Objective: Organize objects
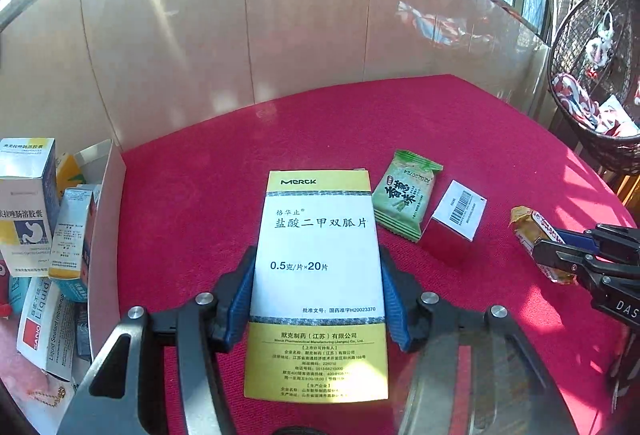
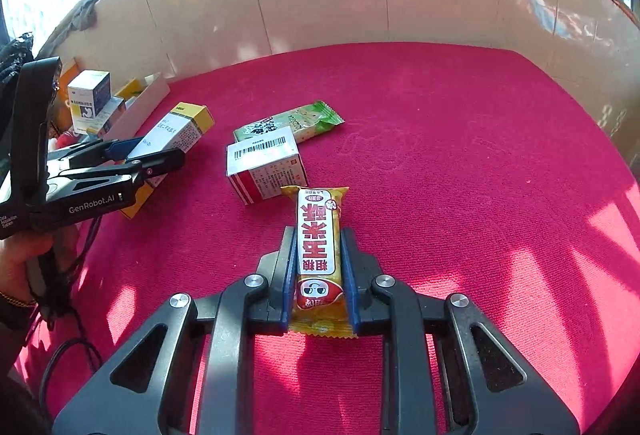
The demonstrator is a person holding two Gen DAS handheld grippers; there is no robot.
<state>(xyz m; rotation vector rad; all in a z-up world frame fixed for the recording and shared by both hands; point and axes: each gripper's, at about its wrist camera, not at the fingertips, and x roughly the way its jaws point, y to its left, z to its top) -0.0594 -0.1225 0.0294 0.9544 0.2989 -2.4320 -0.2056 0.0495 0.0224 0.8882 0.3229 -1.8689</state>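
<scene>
My left gripper (image 1: pixel 318 255) is shut on a white and yellow Merck medicine box (image 1: pixel 318 275), held above the red cloth; it also shows in the right wrist view (image 2: pixel 172 133). My right gripper (image 2: pixel 318 235) is shut on a yellow and red snack bar (image 2: pixel 318 247), which shows at the right edge of the left wrist view (image 1: pixel 536 235). A green snack packet (image 1: pixel 406 195) and a red and white barcode box (image 1: pixel 452 223) lie on the cloth between them; both also show in the right wrist view, the packet (image 2: pixel 292 123) behind the box (image 2: pixel 264 163).
A white open box (image 1: pixel 104 235) at the left holds several medicine cartons (image 1: pixel 28 203). A cardboard wall (image 1: pixel 240 27) stands behind the red cloth table (image 1: pixel 320 123). A wicker hanging chair (image 1: pixel 592 75) is at the far right.
</scene>
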